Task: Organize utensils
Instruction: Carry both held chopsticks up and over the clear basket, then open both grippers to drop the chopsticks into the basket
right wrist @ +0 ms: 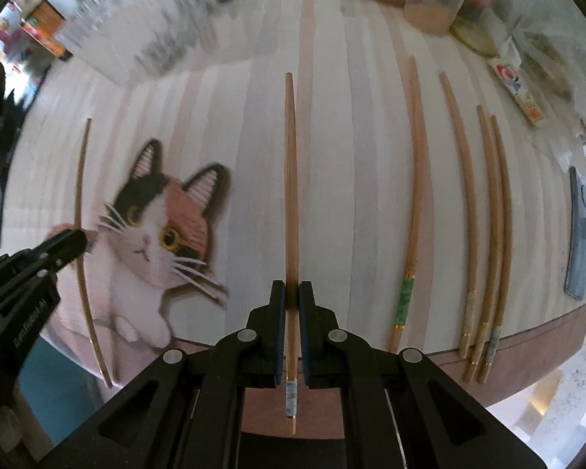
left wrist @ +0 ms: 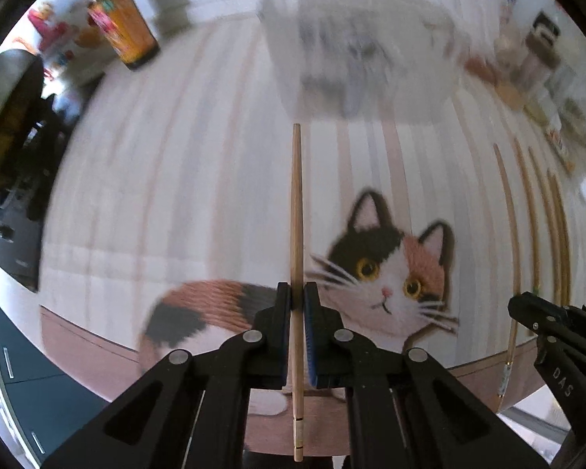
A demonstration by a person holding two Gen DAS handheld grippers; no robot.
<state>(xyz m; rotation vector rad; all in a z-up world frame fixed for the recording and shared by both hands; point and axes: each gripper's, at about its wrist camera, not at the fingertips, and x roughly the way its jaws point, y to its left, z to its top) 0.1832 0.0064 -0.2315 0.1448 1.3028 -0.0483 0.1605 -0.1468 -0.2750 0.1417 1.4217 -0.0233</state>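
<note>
My left gripper [left wrist: 297, 297] is shut on a plain wooden chopstick [left wrist: 296, 211] and holds it above the striped cat mat [left wrist: 175, 195], pointing away toward a blurred clear utensil holder [left wrist: 343, 58]. My right gripper [right wrist: 292, 295] is shut on another chopstick [right wrist: 291, 179] with a blue-white patterned end, also above the mat. Several more chopsticks [right wrist: 414, 203] lie side by side on the mat to the right. In the right wrist view the left gripper [right wrist: 72, 244] shows at the left with its chopstick [right wrist: 80, 203]. The right gripper [left wrist: 535, 312] shows at the right edge of the left wrist view.
An orange canister [left wrist: 127, 23] stands at the back left. Jars and packets [right wrist: 433, 4] crowd the back right. A dark phone-like slab [right wrist: 578, 234] lies at the mat's right edge. The table's front edge [right wrist: 527, 355] is close below the grippers.
</note>
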